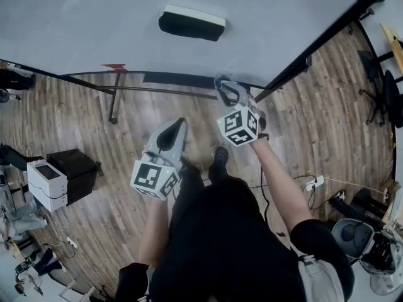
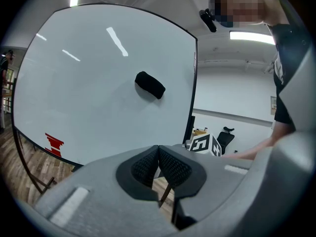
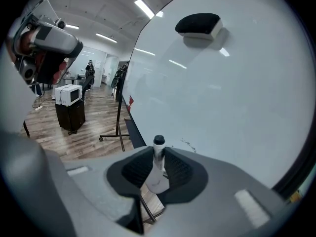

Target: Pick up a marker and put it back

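Note:
A white marker (image 3: 158, 171) with a black tip stands upright between the pads of my right gripper (image 3: 158, 154), which is shut on it. In the head view that gripper (image 1: 228, 88) is at the lower edge of the whiteboard (image 1: 94, 24), by its dark ledge (image 1: 176, 78). A black and white eraser (image 1: 191, 22) sticks to the board above it; the eraser (image 3: 199, 24) also shows high up in the right gripper view. My left gripper (image 2: 158, 154) is shut with nothing in it. In the head view it (image 1: 179, 124) hangs lower and to the left, away from the board.
The whiteboard stands on a black frame with legs (image 1: 113, 102) over a wooden floor. A red mark (image 1: 114, 68) sits at the board's lower edge. A black cabinet with a white printer (image 1: 47, 181) stands at the left. Office chairs (image 1: 384, 93) and cables (image 1: 318, 184) are at the right.

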Action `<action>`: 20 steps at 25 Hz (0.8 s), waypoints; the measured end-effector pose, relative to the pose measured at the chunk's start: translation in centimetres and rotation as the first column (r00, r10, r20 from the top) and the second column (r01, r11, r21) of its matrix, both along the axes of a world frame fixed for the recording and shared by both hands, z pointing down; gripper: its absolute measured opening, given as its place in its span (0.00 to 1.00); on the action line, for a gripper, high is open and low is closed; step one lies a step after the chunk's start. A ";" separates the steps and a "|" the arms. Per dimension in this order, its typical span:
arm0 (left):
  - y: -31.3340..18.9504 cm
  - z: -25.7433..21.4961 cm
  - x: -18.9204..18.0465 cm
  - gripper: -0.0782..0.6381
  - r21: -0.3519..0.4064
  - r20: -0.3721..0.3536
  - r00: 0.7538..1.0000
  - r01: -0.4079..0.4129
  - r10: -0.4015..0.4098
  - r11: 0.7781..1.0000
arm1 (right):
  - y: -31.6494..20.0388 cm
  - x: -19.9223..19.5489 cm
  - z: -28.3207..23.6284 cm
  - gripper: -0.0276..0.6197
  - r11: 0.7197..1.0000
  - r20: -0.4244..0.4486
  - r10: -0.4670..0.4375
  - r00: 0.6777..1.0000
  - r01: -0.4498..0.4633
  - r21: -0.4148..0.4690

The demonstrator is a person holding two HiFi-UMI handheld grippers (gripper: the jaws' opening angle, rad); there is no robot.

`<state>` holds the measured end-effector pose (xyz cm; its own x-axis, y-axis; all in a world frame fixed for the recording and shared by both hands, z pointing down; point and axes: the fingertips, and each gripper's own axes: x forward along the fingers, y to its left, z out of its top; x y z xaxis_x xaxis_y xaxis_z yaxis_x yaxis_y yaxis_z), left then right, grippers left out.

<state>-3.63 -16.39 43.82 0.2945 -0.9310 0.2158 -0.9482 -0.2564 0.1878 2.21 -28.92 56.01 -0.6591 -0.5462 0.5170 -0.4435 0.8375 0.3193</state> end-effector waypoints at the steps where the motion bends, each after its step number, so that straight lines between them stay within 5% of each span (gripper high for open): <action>1: 0.1 -0.1 0.1 0.12 0.001 0.000 1.000 0.000 0.000 1.000 | 0.1 0.0 -0.3 0.14 1.000 0.003 -0.003 1.000 0.003 0.002; 20: 0.8 0.8 1.4 0.12 -0.023 0.000 1.000 -0.023 0.023 0.999 | 0.5 1.2 -5.9 0.14 0.999 0.197 -0.003 0.980 -0.004 0.035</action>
